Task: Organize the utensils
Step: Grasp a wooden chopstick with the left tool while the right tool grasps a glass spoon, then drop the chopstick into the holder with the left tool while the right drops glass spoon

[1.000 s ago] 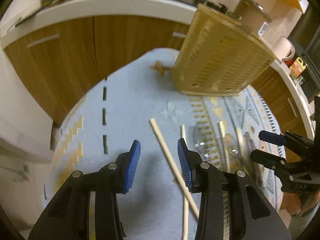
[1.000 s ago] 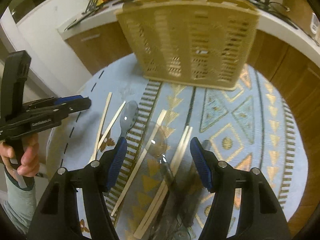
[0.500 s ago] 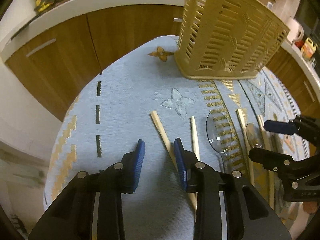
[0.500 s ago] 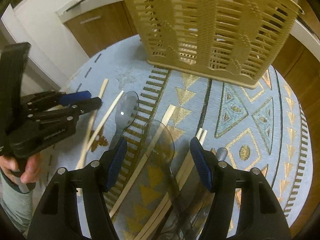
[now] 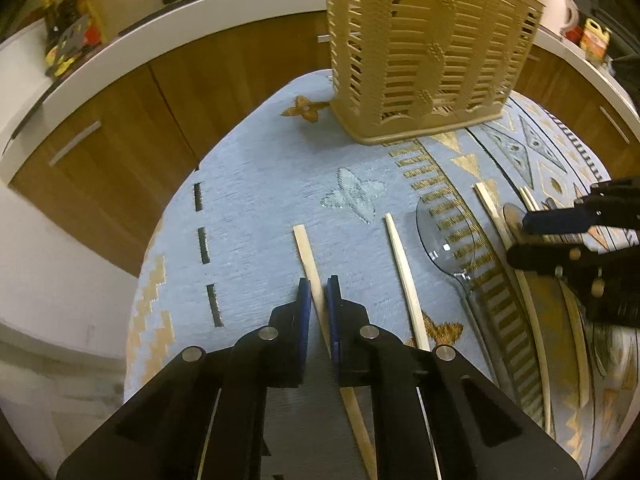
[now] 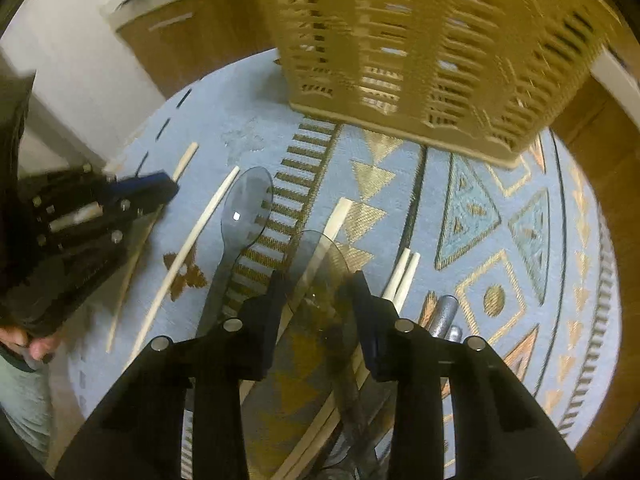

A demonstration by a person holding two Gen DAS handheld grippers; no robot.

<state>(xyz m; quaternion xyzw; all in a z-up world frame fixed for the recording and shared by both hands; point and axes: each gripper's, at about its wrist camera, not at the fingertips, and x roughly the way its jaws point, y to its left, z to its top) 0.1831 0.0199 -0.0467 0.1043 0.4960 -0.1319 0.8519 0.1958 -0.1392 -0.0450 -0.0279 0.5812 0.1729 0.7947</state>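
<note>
Wooden chopsticks and clear plastic spoons lie on a blue patterned tablecloth. My left gripper is shut on the leftmost chopstick, which lies flat on the cloth. A second chopstick and a clear spoon lie to its right. My right gripper is open, its fingers on either side of the bowl of another clear spoon. A beige slotted utensil basket stands at the back; it also shows in the right wrist view.
More chopsticks and a grey metal handle lie beside the right gripper. Wooden cabinets with a white counter run behind the table. The table's left edge drops off close to the left gripper.
My left gripper has moved forward and closed on the leftmost chopstick. My right gripper has lowered and narrowed around the clear spoon's bowl.
</note>
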